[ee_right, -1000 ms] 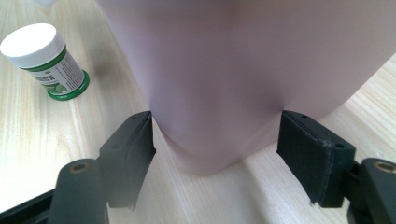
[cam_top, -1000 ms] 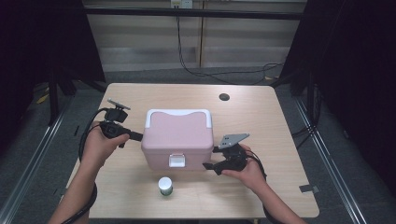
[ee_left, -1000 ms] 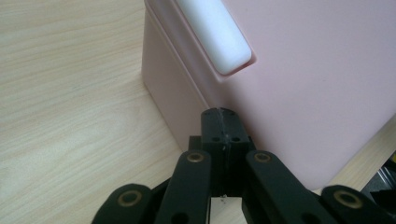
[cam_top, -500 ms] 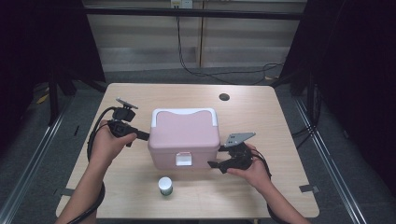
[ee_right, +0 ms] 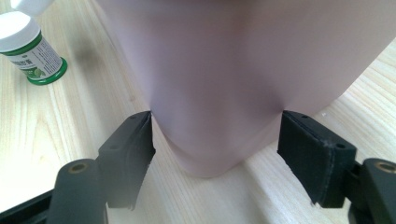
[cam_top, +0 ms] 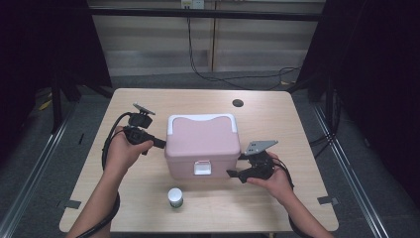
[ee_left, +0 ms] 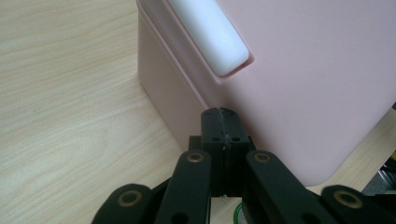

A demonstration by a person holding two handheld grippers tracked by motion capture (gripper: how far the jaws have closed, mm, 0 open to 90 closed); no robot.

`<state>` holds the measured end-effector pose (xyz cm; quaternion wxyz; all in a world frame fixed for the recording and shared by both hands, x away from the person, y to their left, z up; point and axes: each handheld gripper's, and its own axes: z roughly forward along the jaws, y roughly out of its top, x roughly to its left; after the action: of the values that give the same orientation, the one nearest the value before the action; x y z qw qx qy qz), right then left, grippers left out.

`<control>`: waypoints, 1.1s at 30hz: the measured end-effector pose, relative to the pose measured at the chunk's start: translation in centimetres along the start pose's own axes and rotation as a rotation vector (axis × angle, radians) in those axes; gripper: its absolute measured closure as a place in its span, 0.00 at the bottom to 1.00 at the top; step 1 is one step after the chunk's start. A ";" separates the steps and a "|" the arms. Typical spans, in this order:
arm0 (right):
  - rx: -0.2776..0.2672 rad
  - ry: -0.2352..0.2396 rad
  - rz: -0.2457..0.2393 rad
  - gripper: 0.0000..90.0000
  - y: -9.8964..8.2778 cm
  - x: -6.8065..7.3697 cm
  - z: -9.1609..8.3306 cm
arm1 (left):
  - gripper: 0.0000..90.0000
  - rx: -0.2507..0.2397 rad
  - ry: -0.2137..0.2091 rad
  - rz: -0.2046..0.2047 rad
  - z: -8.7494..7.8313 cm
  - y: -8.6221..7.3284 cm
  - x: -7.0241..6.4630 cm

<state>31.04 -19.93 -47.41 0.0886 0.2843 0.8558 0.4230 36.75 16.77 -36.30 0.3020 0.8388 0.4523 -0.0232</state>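
Observation:
A pink box (cam_top: 200, 144) with a white handle stands in the middle of the wooden table (cam_top: 297, 124). My left gripper (cam_top: 161, 144) is shut with nothing in it, and its tip (ee_left: 222, 123) rests against the lower left side of the box (ee_left: 303, 70). My right gripper (cam_top: 233, 174) is at the box's front right corner. In the right gripper view its jaws straddle that rounded corner (ee_right: 210, 154) and both pads touch the pink walls, so the right gripper (ee_right: 217, 126) is shut on the corner.
A small white-capped bottle with a green label (cam_top: 175, 197) stands in front of the box, near the table's front edge, and is seen too as the bottle (ee_right: 35, 49) beyond my right jaws. A dark round hole (cam_top: 237, 103) sits at the table's back right.
The pink box has slid to the right across the table. Both hands moved right with it, the left gripper against its left side and the right gripper at its front corner.

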 end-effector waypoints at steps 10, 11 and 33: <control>-0.002 -0.005 0.013 0.31 -0.6 -0.5 -0.7 | 1.00 0.000 -0.001 0.001 0.6 0.5 -0.7; 0.000 -0.005 0.016 0.32 -0.6 -0.5 -0.7 | 1.00 -0.002 -0.003 -0.001 0.6 0.6 -0.7; -0.004 0.042 0.053 0.49 -0.7 -0.7 -1.7 | 1.00 -0.030 0.023 -0.026 1.0 1.2 -0.1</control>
<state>30.66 -21.86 -46.99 0.0597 0.2978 0.8488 0.4328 37.84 15.72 -36.48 0.3091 0.8283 0.4672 -0.0106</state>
